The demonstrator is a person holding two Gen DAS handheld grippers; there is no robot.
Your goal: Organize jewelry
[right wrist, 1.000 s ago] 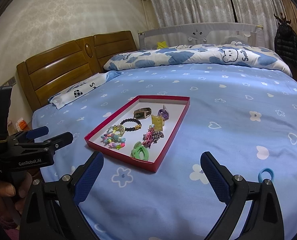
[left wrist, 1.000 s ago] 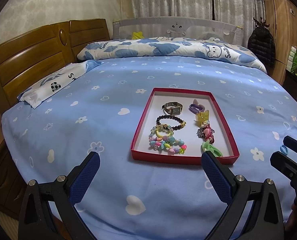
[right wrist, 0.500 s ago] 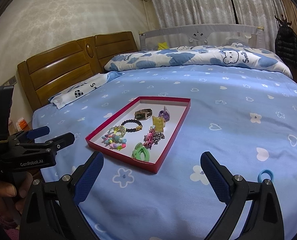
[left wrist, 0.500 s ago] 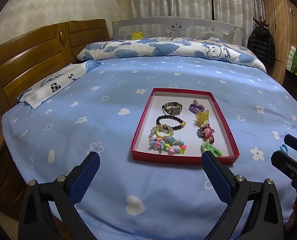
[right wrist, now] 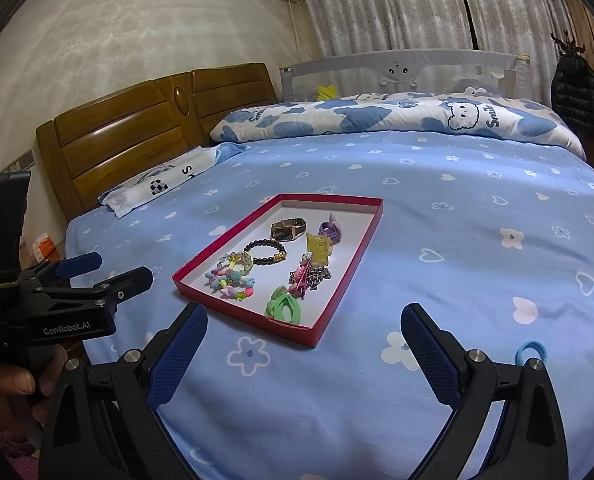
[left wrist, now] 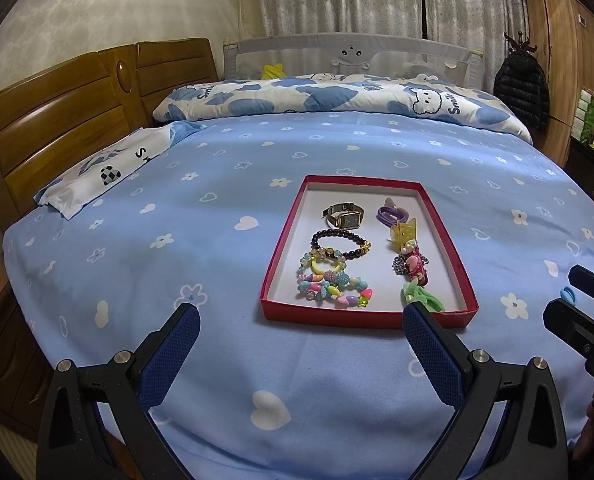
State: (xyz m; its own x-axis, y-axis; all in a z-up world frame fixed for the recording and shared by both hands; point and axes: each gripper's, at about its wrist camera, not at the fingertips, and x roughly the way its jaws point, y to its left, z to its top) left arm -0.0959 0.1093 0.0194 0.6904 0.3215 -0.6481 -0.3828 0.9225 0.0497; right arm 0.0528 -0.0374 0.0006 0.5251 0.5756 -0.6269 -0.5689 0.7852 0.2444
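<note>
A red-rimmed tray (left wrist: pixel 281 240) (right wrist: pixel 349 264) lies on the blue bedspread. It holds a watch (left wrist: pixel 344 217) (right wrist: pixel 287 230), a dark bead bracelet (left wrist: pixel 339 240), colourful bead bracelets (left wrist: pixel 329 284) (right wrist: pixel 231 276), a purple hair tie (left wrist: pixel 393 213), a yellow clip (left wrist: pixel 404 232), a pink charm chain (left wrist: pixel 411 265) and a green hair tie (left wrist: pixel 423 298) (right wrist: pixel 283 306). A small blue ring (right wrist: pixel 531 350) (left wrist: pixel 568 294) lies on the bedspread right of the tray. My left gripper (left wrist: pixel 301 344) (right wrist: pixel 109 270) is open and empty in front of the tray. My right gripper (right wrist: pixel 305 344) (left wrist: pixel 577 296) is open and empty, near the blue ring.
A wooden headboard (left wrist: pixel 57 128) stands at the left. A pillow (left wrist: pixel 109 172) and a folded cloud-print duvet (left wrist: pixel 337 96) lie at the back. A wardrobe (left wrist: pixel 565 60) with a black jacket (left wrist: pixel 521 88) is at the right.
Both views have risen very slightly; the tray sits a little lower in the right wrist view. Both grippers stay open and empty.
</note>
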